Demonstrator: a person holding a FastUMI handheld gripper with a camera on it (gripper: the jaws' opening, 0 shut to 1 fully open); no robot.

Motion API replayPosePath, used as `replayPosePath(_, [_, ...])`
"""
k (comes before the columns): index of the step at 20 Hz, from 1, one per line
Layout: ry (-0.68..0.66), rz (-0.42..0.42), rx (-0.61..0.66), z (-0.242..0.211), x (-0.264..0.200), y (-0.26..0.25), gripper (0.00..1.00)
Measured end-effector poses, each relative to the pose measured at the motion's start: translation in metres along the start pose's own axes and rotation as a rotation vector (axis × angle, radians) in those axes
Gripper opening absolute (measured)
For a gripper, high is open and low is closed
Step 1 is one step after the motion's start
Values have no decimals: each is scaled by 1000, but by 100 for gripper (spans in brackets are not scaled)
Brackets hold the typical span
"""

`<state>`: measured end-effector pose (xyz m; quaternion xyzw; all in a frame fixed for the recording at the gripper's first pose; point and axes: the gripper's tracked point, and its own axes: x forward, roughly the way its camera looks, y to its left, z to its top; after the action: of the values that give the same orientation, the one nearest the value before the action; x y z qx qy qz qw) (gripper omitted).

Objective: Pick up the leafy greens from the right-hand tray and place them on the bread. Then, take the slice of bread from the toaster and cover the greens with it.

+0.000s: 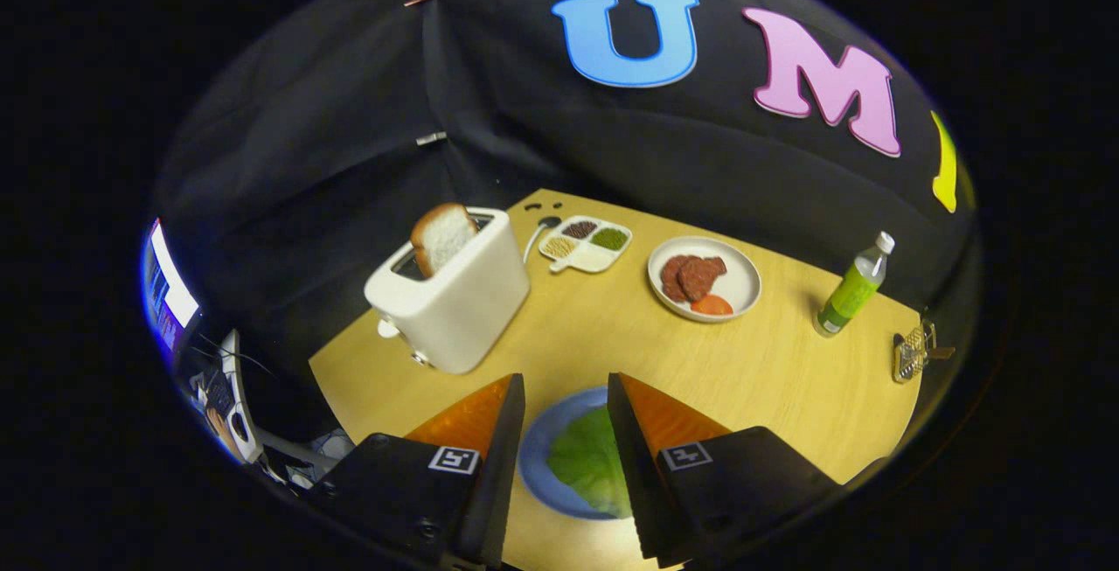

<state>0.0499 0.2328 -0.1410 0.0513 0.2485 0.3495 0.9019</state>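
Note:
A green leaf lies on a blue plate on the wooden table. It shows in the gap between my two fingers, below them. What is under the leaf is hidden. My gripper hangs above the plate, open, with nothing held between its fingers. Beyond the left finger stands a white toaster. A slice of bread sticks up out of its slot, tilted a little.
Beyond the fingers a white plate holds two brown patties and an orange-red piece. A small divided tray of seeds sits behind the toaster. A green bottle and a metal wire object stand at the table's right.

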Motion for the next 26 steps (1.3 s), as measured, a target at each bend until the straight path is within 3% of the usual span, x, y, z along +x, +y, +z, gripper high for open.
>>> replayPosePath(3, [-50, 46, -2, 47, 16, 44, 60])
replayPosePath(6, [-62, 34, -23, 75, 41, 74, 60])
replayPosePath(13, [11, 31, 17, 91, 121, 131, 60])
replayPosePath(17, [57, -6, 28, 85, 161, 138, 60])
replayPosePath(26, [165, -187, 34, 69, 222, 111, 61])
